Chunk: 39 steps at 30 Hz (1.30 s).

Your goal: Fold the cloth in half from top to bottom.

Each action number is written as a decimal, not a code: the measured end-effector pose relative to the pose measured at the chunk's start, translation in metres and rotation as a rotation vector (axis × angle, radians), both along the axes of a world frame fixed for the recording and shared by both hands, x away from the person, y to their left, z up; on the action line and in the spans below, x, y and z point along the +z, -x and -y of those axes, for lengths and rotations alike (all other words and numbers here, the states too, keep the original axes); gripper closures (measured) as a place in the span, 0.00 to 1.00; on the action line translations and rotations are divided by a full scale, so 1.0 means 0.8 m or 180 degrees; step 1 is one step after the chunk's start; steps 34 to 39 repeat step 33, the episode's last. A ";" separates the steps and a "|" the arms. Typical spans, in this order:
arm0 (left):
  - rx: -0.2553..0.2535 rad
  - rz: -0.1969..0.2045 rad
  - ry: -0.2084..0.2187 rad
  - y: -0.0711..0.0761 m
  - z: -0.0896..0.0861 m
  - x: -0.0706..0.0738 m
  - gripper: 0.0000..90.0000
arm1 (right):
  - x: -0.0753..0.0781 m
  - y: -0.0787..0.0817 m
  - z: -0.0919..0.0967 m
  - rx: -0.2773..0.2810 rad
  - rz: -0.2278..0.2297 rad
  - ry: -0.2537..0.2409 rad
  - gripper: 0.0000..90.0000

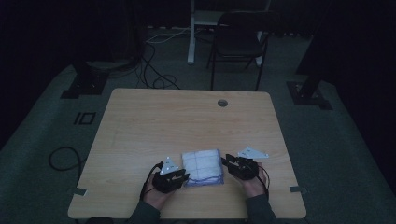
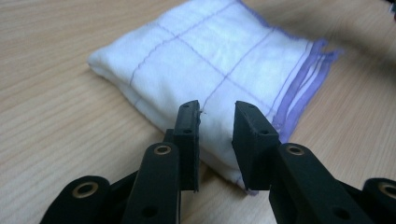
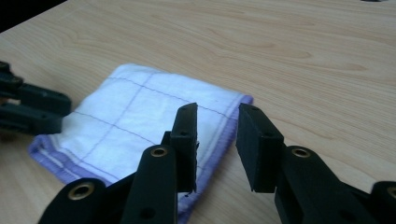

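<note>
A folded white cloth with thin purple grid lines and a purple hem lies flat on the wooden table, close to its near edge. My left gripper sits at the cloth's near left corner, open, its jaws a little apart just above the cloth's edge; between the left gripper's fingertips nothing is pinched. My right gripper rests at the cloth's right side, also open. Its tips hover over the hemmed edge of the cloth, with the left gripper across from it.
A round cable hole is set in the table near its far edge. Beyond the table stand a dark chair, a white stand leg and loose cables on the floor. The room is dim.
</note>
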<state>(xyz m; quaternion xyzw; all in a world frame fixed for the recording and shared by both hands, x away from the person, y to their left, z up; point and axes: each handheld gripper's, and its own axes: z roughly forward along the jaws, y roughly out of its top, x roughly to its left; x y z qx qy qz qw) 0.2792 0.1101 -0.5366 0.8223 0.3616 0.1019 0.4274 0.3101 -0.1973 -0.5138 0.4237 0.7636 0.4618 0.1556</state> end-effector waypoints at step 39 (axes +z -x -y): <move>0.0706 -0.0101 0.0097 -0.041 -0.090 0.013 0.74 | -0.032 -0.030 0.045 -0.0485 -0.0152 0.0171 0.74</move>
